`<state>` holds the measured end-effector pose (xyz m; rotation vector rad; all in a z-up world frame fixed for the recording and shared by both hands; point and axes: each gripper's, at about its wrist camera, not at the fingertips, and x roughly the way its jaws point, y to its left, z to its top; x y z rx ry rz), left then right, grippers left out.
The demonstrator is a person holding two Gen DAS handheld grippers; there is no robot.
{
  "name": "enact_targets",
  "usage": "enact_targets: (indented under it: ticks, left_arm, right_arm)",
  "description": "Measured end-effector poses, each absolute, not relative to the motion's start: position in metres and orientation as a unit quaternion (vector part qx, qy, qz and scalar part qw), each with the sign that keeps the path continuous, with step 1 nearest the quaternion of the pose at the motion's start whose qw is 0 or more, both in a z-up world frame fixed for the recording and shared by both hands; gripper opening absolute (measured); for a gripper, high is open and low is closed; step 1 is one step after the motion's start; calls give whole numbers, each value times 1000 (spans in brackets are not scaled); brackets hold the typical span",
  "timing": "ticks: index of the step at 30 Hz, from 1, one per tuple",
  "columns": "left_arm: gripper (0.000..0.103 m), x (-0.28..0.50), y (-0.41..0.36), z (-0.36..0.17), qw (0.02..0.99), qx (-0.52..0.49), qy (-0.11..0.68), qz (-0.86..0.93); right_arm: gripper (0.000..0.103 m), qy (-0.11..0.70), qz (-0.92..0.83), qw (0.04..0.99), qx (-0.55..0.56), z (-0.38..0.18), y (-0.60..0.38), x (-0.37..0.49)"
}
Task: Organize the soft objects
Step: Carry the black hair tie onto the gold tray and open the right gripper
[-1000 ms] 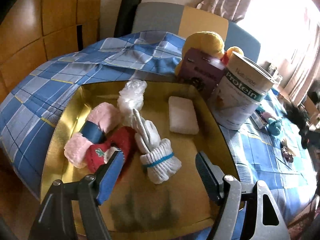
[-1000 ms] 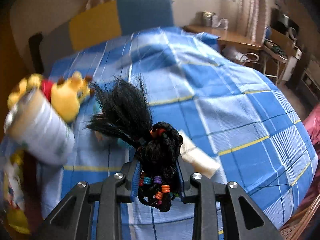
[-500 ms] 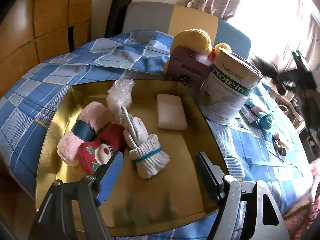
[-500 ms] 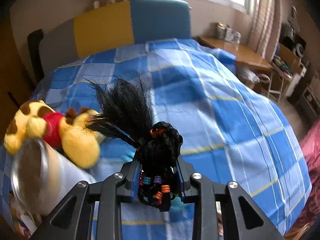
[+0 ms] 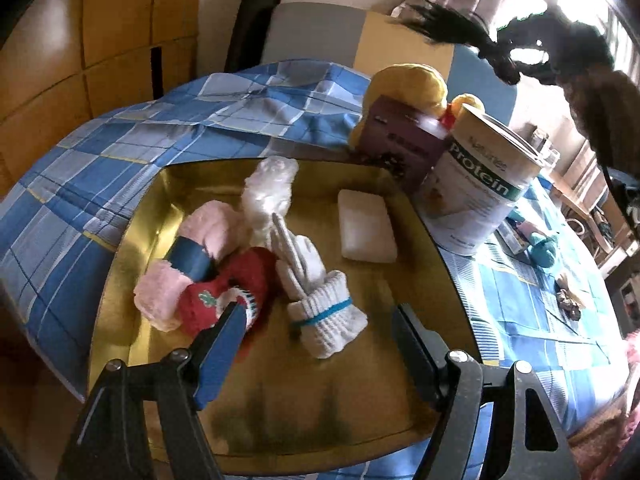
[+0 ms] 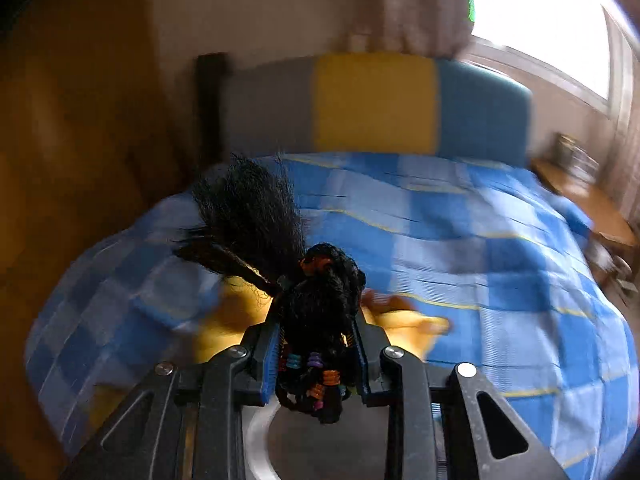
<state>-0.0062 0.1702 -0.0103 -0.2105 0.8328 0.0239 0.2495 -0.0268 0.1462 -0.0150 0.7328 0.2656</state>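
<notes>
Now, right gripper (image 6: pixel 316 354) pinching the hairpiece (image 6: pixel 280 256), should clear the tin (image 5: pixel 480 184) (tall!), lower over the tray (image 5: pixel 132 232); left gripper (image 5: pixel 316 344) gapes empty.

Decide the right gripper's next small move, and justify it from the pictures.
Probably carry the hairpiece on toward the tray and lower it onto the bare patch near the sponge. The right gripper is clamped on it, high above the can, while the left gripper waits open over the tray.
</notes>
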Motion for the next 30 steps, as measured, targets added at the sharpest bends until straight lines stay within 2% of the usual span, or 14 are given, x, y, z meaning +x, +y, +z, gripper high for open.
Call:
enact_targets:
  ticks: [11,18,30]
  left_arm:
    - [76,-13,181,-10,909,-107,400,36]
    - [77,-19,187,-10,910,-110,397,50]
    - [77,-23,199,-15,907,-120,397,67]
  right_arm:
    - [29,386,233,889,-76,104,42,151]
    - [29,401,217,883,-112,68,53,101]
    - [31,486,179,853,-57,0,44,63]
